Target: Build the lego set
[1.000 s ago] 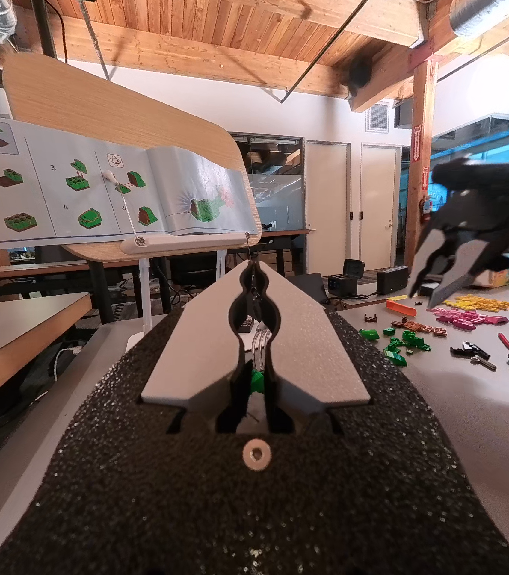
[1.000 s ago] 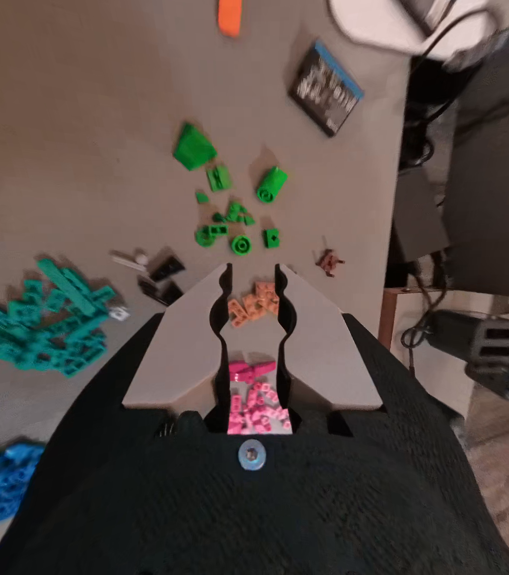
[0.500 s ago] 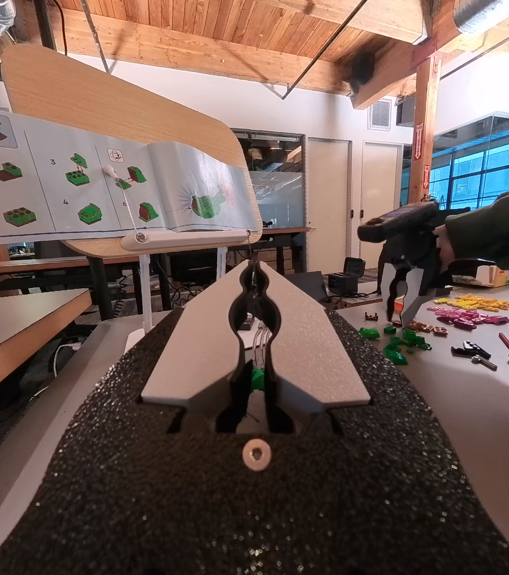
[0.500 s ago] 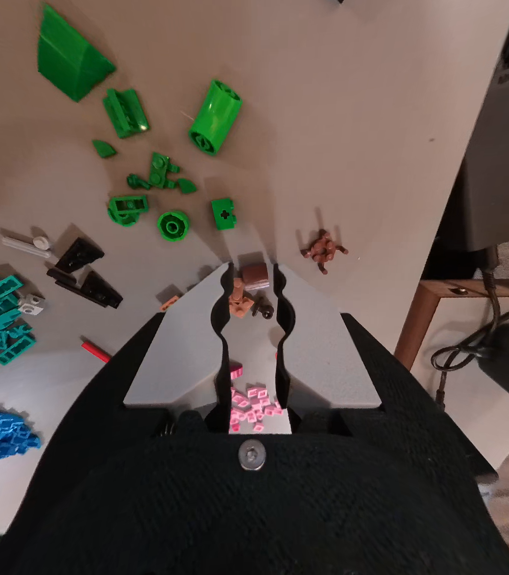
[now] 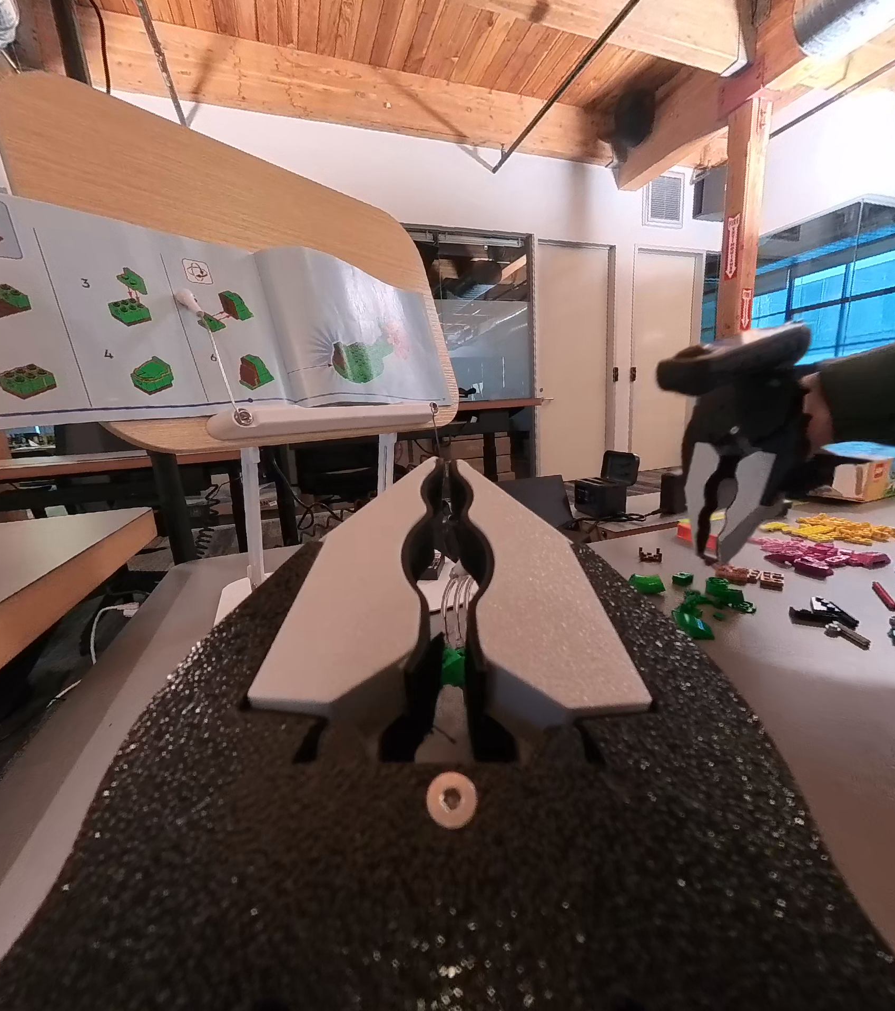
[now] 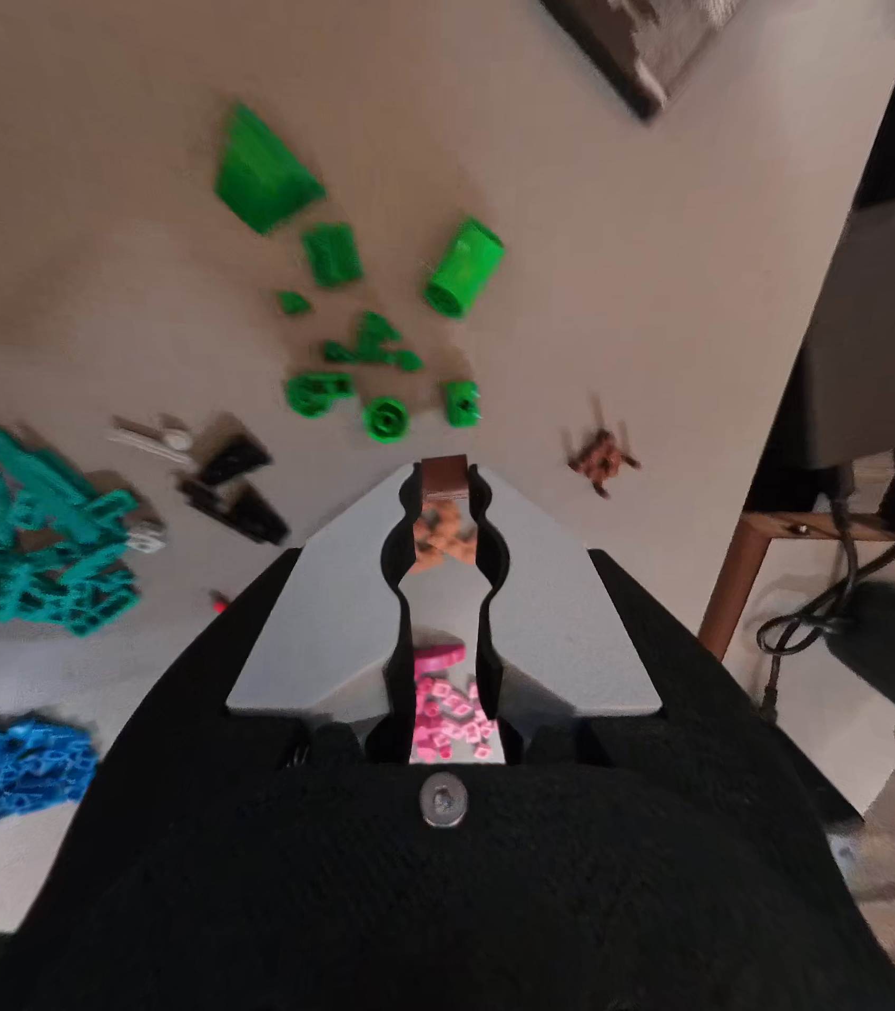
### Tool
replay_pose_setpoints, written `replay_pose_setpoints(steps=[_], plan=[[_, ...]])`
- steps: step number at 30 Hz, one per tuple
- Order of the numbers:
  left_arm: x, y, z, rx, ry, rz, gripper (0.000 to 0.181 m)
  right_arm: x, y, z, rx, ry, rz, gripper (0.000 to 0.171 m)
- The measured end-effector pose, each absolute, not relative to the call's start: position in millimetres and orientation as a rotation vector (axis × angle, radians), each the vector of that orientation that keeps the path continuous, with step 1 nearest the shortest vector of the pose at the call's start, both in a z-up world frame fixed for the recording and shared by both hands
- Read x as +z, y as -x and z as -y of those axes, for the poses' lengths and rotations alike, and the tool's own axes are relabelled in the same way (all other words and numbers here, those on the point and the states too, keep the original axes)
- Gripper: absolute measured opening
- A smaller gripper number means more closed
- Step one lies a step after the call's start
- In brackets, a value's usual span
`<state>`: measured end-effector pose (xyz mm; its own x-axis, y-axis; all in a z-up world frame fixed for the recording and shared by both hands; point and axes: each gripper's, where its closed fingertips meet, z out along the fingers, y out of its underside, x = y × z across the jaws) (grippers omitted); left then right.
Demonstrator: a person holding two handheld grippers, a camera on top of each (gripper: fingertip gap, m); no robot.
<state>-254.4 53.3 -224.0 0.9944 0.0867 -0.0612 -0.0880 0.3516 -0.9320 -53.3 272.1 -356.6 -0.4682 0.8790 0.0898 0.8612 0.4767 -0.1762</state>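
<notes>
Right gripper (image 6: 445, 477) pinching brown brick (image 6: 444, 476) at my fingertips, frame centre, above table (image 6: 105, 164) | judging it light, stiff, slippery, gripping flat sides | left gripper (image 5: 446, 465) pressed together, idling

The right gripper (image 6: 445, 476) has pale grey fingers (image 6: 324, 602) on a black textured body, and between their tips sits a dark brown brick (image 6: 444, 477). Bright green pieces (image 6: 379, 339) lie scattered on the beige-grey table (image 6: 78, 164), beside teal pieces (image 6: 40, 541), blue pieces (image 6: 7, 760), pink pieces (image 6: 450, 716), black wedges (image 6: 237, 487) and a reddish-brown piece (image 6: 601, 459). The left gripper (image 5: 446, 465) is also grey on speckled black. The instruction booklet (image 5: 160, 339) is light blue-grey with green and brown drawings, on a pale wood board (image 5: 188, 180); yellow pieces (image 5: 839, 528) lie farther off
</notes>
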Motion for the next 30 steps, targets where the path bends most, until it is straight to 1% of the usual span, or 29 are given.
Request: replay_pose_setpoints(steps=[6,10,12,15,18,24,25,27,30], plan=[[-223,254,-53,0.118,1.203,-0.007,0.0,-331,48,-152,0.285,1.193,2.568,0.015],[-222,253,-53,0.12,1.2,-0.012,0.0,-334,31,-70,0.37,1.082,2.627,0.014],[-222,251,-54,0.122,1.201,-0.021,0.0,-342,20,-48,0.32,1.057,2.672,0.015],[-221,247,-54,0.139,1.196,-0.044,0.0,-356,10,-26,0.305,1.083,2.716,0.014],[-220,246,-54,0.146,1.194,-0.053,0.0,-369,3,-22,0.244,1.105,2.747,0.015],[-217,240,-54,0.142,1.185,-0.069,0.0,-374,3,-18,0.25,1.138,2.736,0.015],[-216,237,-54,0.146,1.181,-0.085,0.0,-373,4,-18,0.248,1.13,2.722,0.017],[-215,232,-54,0.172,1.179,-0.118,0.0,-372,8,-18,0.267,1.138,2.68,0.028],[-215,230,-53,0.179,1.175,-0.132,0.0,-362,11,-18,0.302,1.156,2.609,0.028]])
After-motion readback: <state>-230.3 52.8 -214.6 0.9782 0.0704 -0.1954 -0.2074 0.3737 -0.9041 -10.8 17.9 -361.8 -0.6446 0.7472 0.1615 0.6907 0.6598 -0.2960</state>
